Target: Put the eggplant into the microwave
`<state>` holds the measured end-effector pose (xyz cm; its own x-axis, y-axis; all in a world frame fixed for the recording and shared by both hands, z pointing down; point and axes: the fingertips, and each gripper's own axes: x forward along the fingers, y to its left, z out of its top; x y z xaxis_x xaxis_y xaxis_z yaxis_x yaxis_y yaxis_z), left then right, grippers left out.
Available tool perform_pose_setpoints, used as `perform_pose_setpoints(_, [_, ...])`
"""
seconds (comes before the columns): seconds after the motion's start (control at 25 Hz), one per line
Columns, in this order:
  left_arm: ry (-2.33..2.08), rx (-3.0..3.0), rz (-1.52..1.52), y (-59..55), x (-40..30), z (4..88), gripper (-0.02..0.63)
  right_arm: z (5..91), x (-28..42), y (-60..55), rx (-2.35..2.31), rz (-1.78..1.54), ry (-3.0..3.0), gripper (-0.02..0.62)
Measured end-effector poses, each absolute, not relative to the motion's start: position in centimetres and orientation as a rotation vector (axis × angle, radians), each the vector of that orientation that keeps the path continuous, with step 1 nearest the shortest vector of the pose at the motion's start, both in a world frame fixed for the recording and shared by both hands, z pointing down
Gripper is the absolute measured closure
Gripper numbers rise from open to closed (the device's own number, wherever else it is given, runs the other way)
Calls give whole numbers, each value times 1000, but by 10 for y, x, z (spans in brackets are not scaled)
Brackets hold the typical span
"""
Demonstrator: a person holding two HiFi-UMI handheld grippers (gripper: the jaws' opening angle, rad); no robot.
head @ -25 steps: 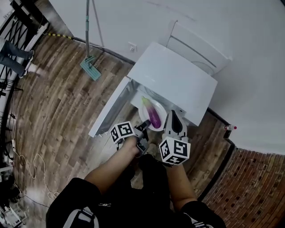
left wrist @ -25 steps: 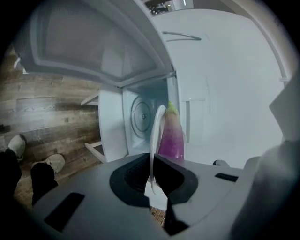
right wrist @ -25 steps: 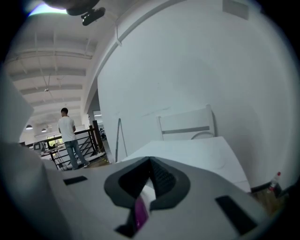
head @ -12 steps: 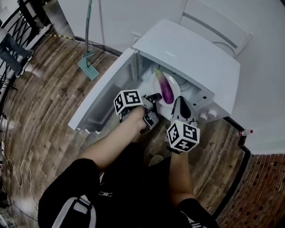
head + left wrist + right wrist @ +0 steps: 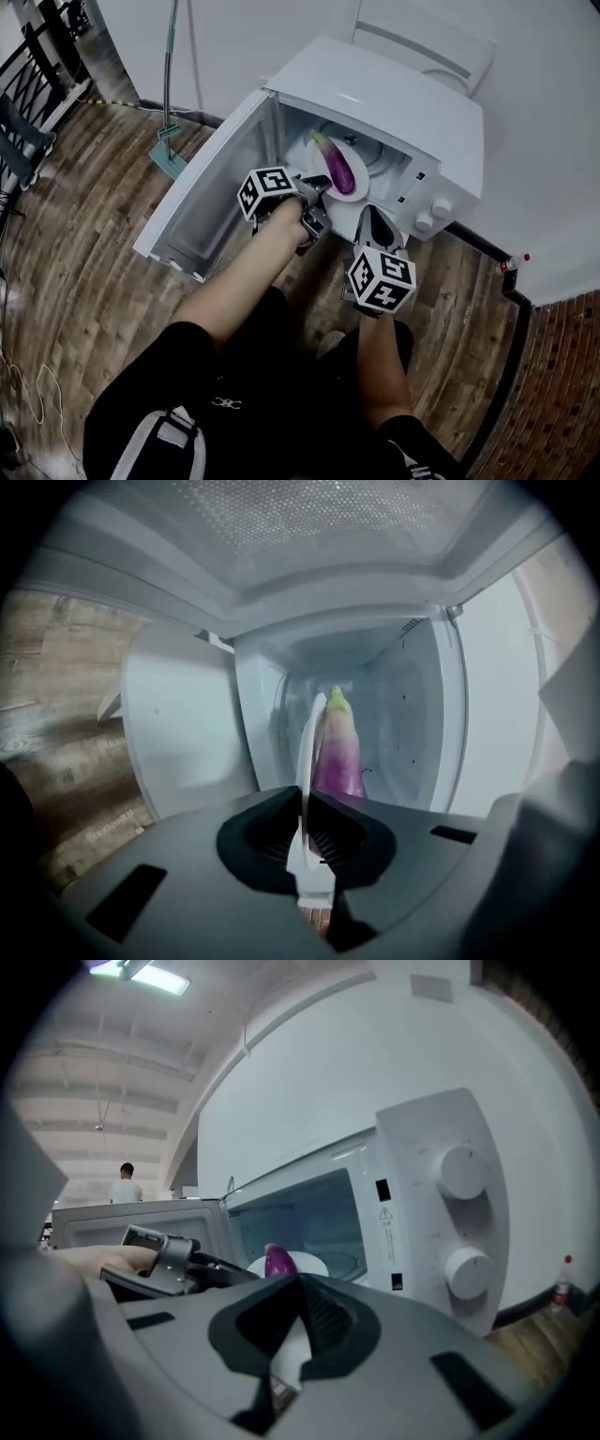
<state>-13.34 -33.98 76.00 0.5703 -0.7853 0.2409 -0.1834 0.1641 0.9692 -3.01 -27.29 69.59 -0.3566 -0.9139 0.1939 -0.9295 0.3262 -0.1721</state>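
A purple eggplant (image 5: 337, 170) (image 5: 338, 752) (image 5: 278, 1261) lies on a white plate (image 5: 317, 148) (image 5: 309, 1266). The plate sits level in the mouth of the white microwave (image 5: 394, 94), whose door (image 5: 206, 197) hangs open to the left. My left gripper (image 5: 317, 191) (image 5: 305, 799) is shut on the plate's near-left rim (image 5: 305, 747). My right gripper (image 5: 367, 212) (image 5: 300, 1279) holds the near-right rim, white showing between its jaws. The glass turntable (image 5: 373, 161) shows behind the plate.
The microwave stands on a wooden floor against a white wall, its two knobs (image 5: 433, 214) (image 5: 462, 1171) on the right. A mop (image 5: 167, 155) leans at the left. A small bottle (image 5: 511, 264) lies by the skirting at the right. A person (image 5: 125, 1185) stands far off.
Both grippers have sunk and carried the plate with the eggplant forward, from in front of the opening into the microwave's mouth. Both grips are unchanged.
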Motion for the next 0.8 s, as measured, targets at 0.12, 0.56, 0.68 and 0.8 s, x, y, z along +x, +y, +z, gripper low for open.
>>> perform_pose_setpoints(0.12, [-913,1389,-527,-352,-130,756,591,696,-35,-280,1724,362,-2528,583])
perform_pose_setpoints(0.56, [-945,1407,-551,-419,-124,743,591,680,-44,-282,1655,314,-2635,583])
perform_pose_setpoints(0.68, [-965,1395,-549,-429,-125,747,589,689,-44,-286,1656,294,-2608,583])
perform_pose_setpoints(0.8, [-982,1394,-539,-435,-125,751,589,700,-48,-290,1627,270,-2581,583])
